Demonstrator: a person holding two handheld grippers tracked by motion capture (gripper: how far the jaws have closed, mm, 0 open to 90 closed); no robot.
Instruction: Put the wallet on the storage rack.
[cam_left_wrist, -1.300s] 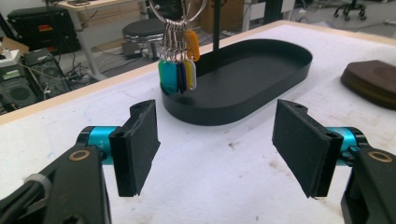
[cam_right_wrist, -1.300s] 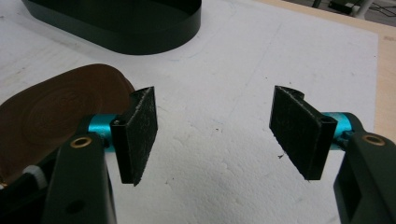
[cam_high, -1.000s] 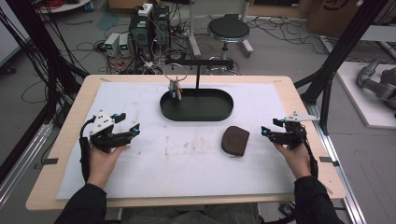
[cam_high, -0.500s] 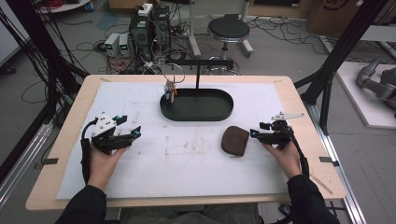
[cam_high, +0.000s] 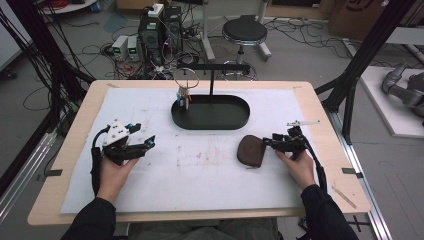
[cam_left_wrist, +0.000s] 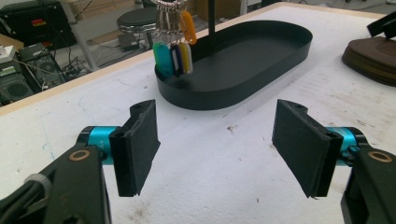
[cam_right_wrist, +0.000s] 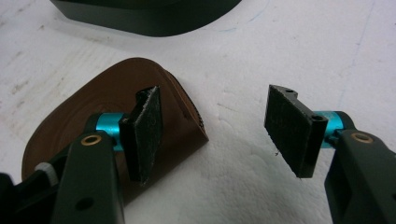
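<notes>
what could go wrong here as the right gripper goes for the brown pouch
The right gripper is open, but the brown pouch sits off to one side of its jaws, so closing now might only nudge it. The pouch lies flat on the white mat, so the jaws could slip over it or scrape the mat.

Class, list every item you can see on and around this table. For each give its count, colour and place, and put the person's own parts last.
tray: 1, black, oval, table's far middle
stand: 1, black, rising from the tray
key bunch: 1, coloured tags, hanging at the tray's left end
pouch: 1, brown, right of centre
mat: 1, white, covering the table
stool: 1, black, floor behind
left gripper: 1, black, open, table's left
right gripper: 1, black, open, beside the pouch
</notes>
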